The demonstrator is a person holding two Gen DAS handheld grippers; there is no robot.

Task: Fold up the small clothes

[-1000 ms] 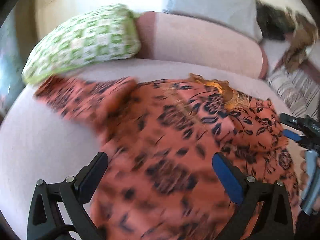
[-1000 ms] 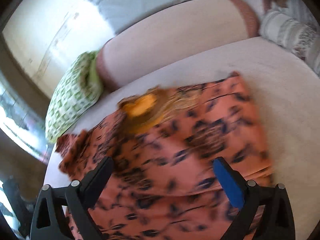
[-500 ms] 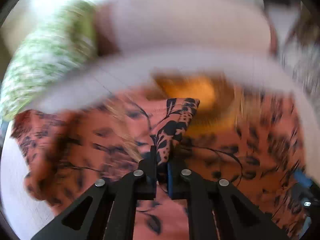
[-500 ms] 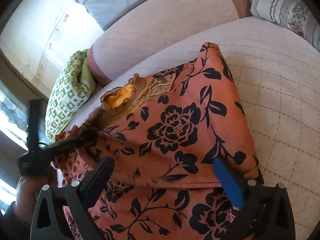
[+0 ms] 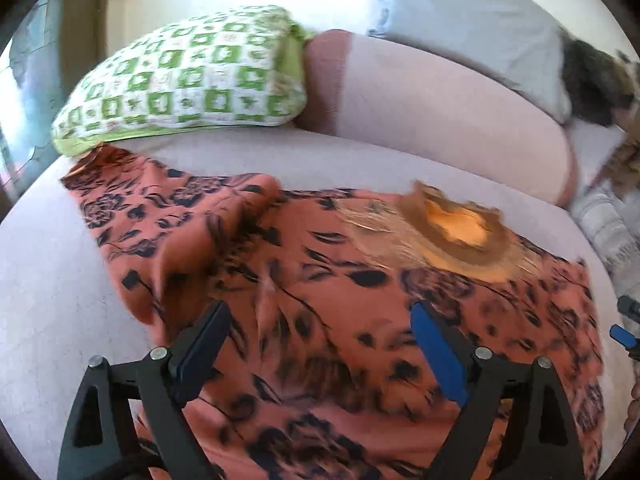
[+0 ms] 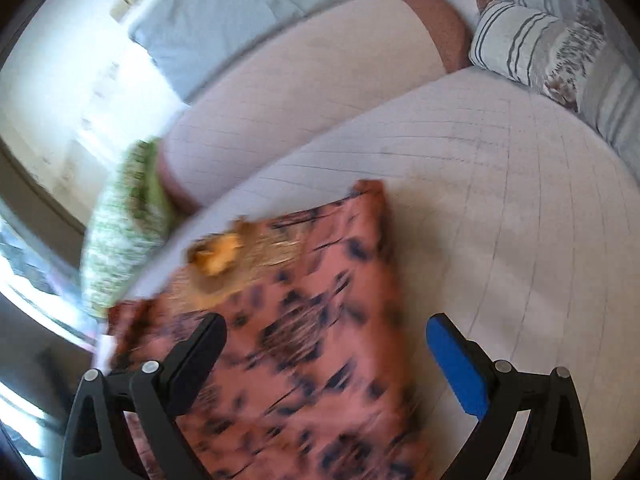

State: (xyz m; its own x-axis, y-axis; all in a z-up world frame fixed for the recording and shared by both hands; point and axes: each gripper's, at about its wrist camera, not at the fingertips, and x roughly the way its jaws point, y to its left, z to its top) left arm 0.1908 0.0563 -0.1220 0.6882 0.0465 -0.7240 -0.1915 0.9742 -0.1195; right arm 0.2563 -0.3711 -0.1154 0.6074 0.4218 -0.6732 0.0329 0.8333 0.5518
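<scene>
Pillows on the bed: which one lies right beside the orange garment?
The green-and-white checked pillow, next to the orange garment's spread sleeve. The striped pillow and the pale blue pillow lie well away.

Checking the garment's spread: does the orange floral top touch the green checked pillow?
Cannot tell. In the left wrist view the top's corner reaches the pillow's lower edge, but blur hides any contact.

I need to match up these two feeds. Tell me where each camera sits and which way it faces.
Left wrist: on the left gripper, angled down at the orange dress on the bed; its own fingers show, opening, nothing between them.
Right wrist: on the right gripper, angled down over the dress's right edge; its open fingers show.
Shared: dress, green pillow, pink bolster.
</scene>
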